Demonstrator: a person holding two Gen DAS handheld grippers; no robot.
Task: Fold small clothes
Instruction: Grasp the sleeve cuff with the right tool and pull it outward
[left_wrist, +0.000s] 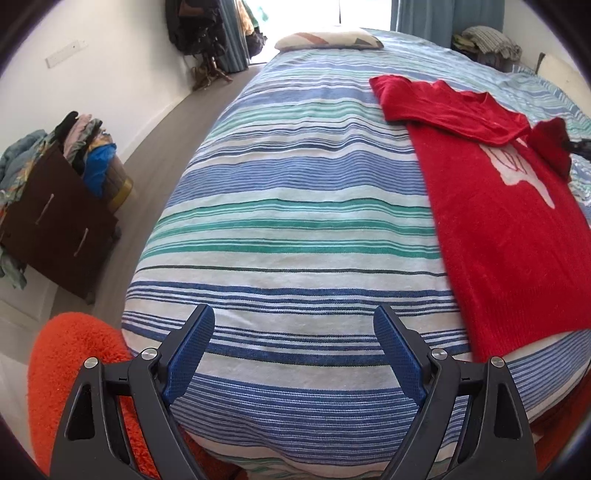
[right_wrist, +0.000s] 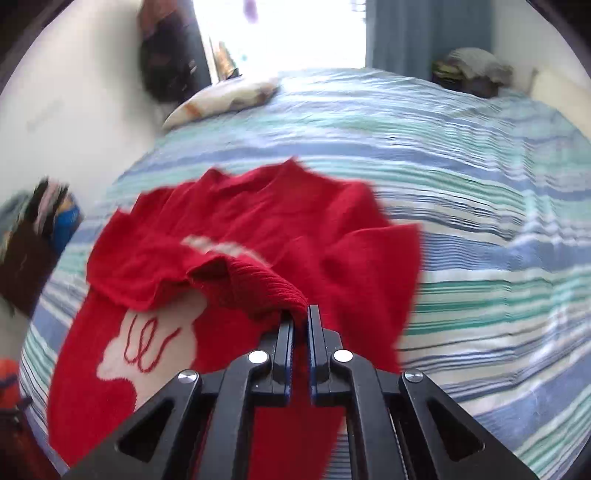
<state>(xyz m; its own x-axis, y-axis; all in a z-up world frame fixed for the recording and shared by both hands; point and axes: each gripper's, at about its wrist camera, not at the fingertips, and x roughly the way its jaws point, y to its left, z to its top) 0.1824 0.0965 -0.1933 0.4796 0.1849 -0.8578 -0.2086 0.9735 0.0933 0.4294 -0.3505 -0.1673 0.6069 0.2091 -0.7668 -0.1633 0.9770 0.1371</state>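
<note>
A red knitted sweater (left_wrist: 495, 206) with a white motif lies on the striped bed, at the right in the left wrist view. One sleeve is folded across its chest. My left gripper (left_wrist: 293, 350) is open and empty above the bed's near edge, well left of the sweater. My right gripper (right_wrist: 300, 317) is shut on the ribbed cuff of the sweater's other sleeve (right_wrist: 258, 288) and holds it lifted over the sweater's body (right_wrist: 236, 229). The right gripper's tip also shows in the left wrist view (left_wrist: 576, 146).
The bed (left_wrist: 295, 206) has a blue, green and white striped cover and a pillow (left_wrist: 328, 40) at the far end. A dark drawer unit (left_wrist: 59, 225) piled with clothes stands left on the floor. An orange fluffy thing (left_wrist: 74, 354) lies near left. Folded laundry (left_wrist: 487, 44) sits far right.
</note>
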